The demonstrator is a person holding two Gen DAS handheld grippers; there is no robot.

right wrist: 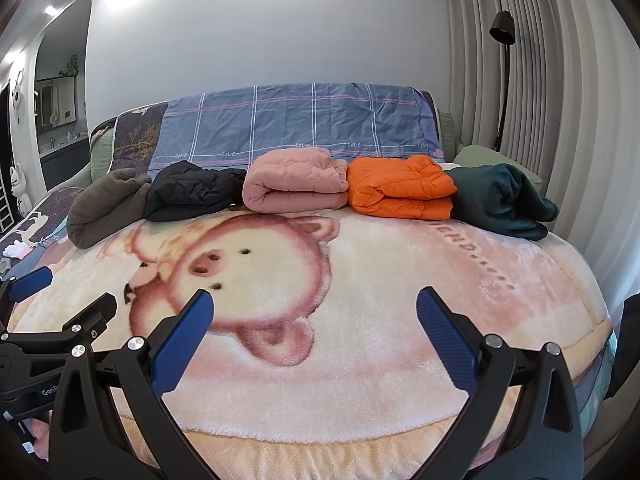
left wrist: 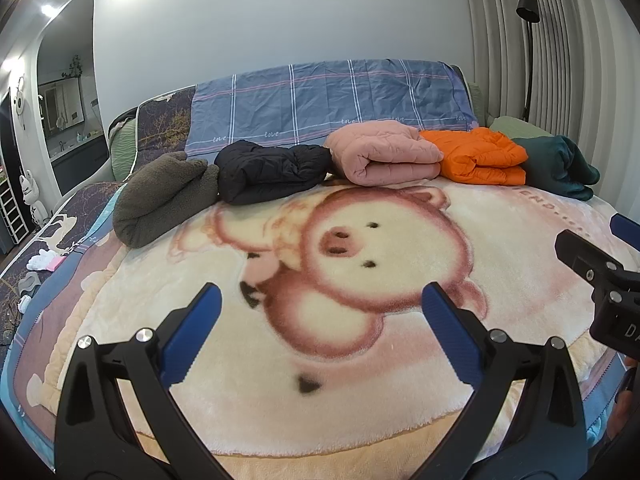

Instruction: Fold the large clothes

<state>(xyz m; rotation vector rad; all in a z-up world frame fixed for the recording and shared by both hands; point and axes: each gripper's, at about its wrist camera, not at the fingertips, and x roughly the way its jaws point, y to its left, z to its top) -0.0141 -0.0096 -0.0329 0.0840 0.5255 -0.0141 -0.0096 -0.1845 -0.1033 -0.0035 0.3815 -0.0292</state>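
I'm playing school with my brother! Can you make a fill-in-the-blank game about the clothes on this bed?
1. The row holds ____ folded garments.
2. The pink garment lies between the black one and the ____ one.
3. The blanket shows a cartoon ____.
4. Both grippers, left and right, are ____.

Answers: five; orange; pig; open

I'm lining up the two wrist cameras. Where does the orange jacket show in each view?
Left wrist: the orange jacket sits upper right, fourth in the row.
Right wrist: the orange jacket sits just right of centre, upper half.
Shared landmark: the pink quilted bundle directly to its left.
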